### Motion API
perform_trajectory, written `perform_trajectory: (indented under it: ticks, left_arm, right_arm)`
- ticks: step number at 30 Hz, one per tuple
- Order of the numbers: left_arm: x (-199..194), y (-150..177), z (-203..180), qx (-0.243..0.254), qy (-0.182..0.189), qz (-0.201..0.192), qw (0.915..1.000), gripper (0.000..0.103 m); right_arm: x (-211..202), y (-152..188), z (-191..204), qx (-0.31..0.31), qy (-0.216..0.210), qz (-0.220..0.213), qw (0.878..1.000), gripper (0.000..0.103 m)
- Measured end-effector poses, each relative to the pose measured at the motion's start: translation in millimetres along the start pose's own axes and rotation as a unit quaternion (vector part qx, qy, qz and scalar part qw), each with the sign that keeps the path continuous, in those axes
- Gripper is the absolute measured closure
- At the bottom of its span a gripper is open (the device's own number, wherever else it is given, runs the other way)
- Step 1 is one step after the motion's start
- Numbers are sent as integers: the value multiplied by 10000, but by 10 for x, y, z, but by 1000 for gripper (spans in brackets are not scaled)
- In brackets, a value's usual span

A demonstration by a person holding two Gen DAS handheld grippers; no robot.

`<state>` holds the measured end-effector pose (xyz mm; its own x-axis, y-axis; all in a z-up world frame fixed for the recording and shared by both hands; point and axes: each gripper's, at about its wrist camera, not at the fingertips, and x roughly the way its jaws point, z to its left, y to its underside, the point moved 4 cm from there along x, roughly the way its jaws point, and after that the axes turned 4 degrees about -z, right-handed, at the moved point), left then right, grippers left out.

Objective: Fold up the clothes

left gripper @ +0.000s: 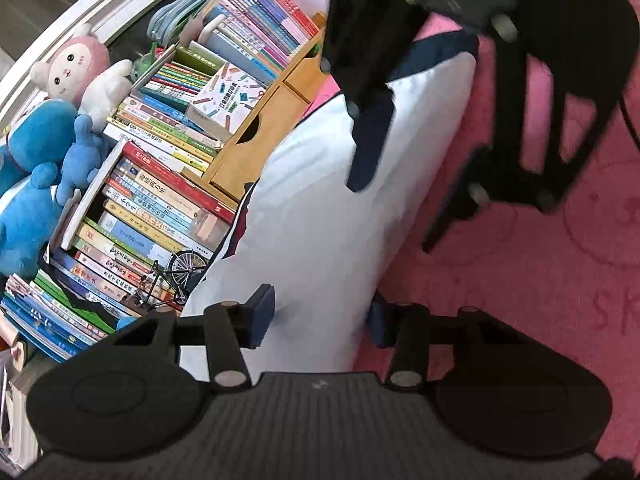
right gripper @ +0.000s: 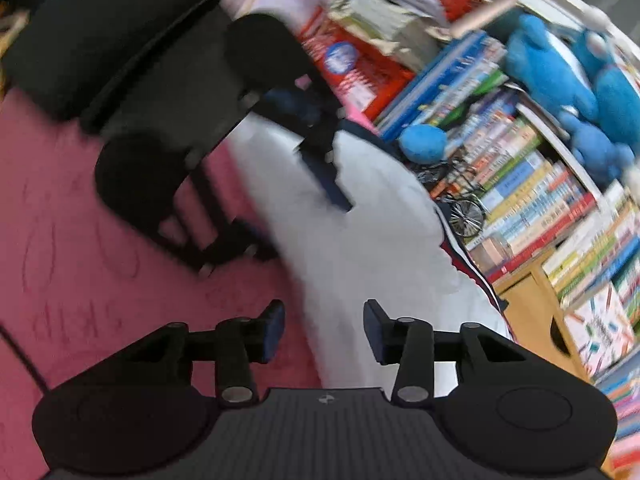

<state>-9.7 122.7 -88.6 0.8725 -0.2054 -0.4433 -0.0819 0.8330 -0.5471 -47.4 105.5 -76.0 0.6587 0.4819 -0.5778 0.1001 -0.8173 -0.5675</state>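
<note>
Left wrist view: left gripper (left gripper: pixel 318 320) spread wide, straddling the near end of a folded white garment (left gripper: pixel 320 208) lying on the pink mat (left gripper: pixel 520 280) beside stacked books (left gripper: pixel 160 200).

Right wrist view: right gripper (right gripper: pixel 324 328) spread apart over the garment's edge, gripping nothing; picture blurred.

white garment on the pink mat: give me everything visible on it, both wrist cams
The white garment is soft, cloth-like, with navy trim at its far end and a red-and-navy striped edge on the side facing the books. It lies flat as a long, narrow, already folded strip on the pink mat, close beside the books and the wooden organizer. The left gripper straddles its near end, jaws open; the right gripper, also open, hovers over the opposite end. Actual contact cannot be told.
</note>
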Motion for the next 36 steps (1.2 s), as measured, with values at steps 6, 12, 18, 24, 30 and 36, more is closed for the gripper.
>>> perform_trajectory:
  ticks: [6, 12, 18, 24, 30, 36]
  left_arm:
    - [49, 23, -4, -128, 357, 268, 9989, 78]
    - [38, 92, 250, -883, 796, 584, 9912, 79]
    - [-142, 497, 507, -1482, 687, 1070, 9808, 78]
    - [-456, 1031, 809, -2223, 366, 1677, 9597, 77]
    - [-667, 1210, 849, -2347, 114, 1979, 9516, 77]
    - [-849, 1266, 851, -2216, -634, 2555, 9389, 18]
  right_arm:
    - [268, -71, 209, -1035, 274, 75, 9942, 91]
    - [200, 225, 130, -1455, 491, 327, 9876, 94]
    - [-15, 1057, -358, -989, 974, 1311, 9816, 94]
    - [-256, 1433, -535, -342, 1102, 1418, 9831, 93]
    - [-349, 1535, -641, -91, 1054, 1398, 9845, 88]
    - [-631, 1694, -690, 555, 1259, 1759, 9747, 71]
